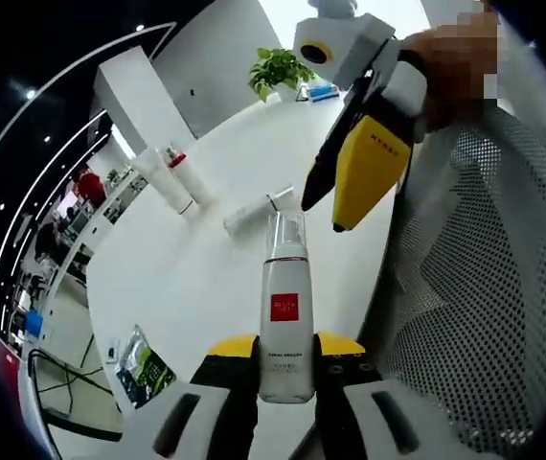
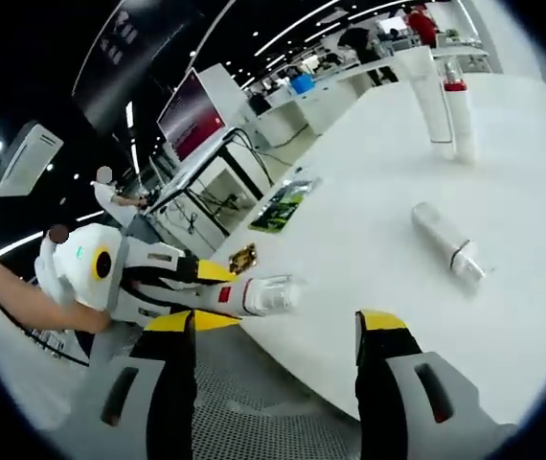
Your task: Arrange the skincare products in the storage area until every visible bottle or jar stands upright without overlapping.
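Table: white round table [image 1: 206, 278], spreading ahead of both grippers.
Standing pair: a white tube [image 1: 163, 180] and a red-collared bottle [image 1: 189, 174] upright, touching or nearly so, far ahead and to the left of the left gripper.
Lying bottle: white bottle [image 2: 448, 240] on its side, long axis flat on the table, ahead and to the right of the right gripper [image 2: 278, 335]; in the left gripper view it lies just beyond the held bottle.
Held bottle: pump bottle with red label [image 1: 285, 311], long axis running forward along the jaws.
Left gripper [image 1: 286, 369]: clamped on the pump bottle's base.
Right gripper: jaws wide apart, nothing between them.
Nearer hand: judged the right, free for the lying bottle.
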